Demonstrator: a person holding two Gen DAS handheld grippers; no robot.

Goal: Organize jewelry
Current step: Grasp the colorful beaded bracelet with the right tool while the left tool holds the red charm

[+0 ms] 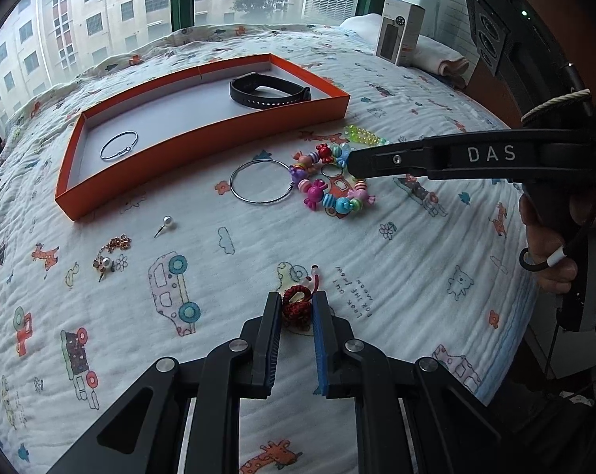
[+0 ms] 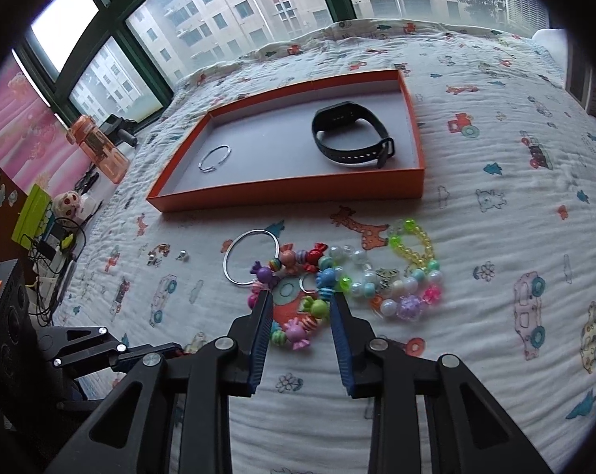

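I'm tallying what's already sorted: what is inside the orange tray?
Inside the orange tray lie a black watch band and a thin silver bangle, apart from each other. Nothing covers its grey floor; only a strip behind the near wall is hidden.

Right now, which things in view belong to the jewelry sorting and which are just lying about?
Job:
orange shallow tray, holding a black watch band and thin silver bangle
colourful candy-bead bracelet between the open right claw
large silver hoop
red braided cord between the open left claw
pearl stud

Lying about:
orange water bottle
grey carton
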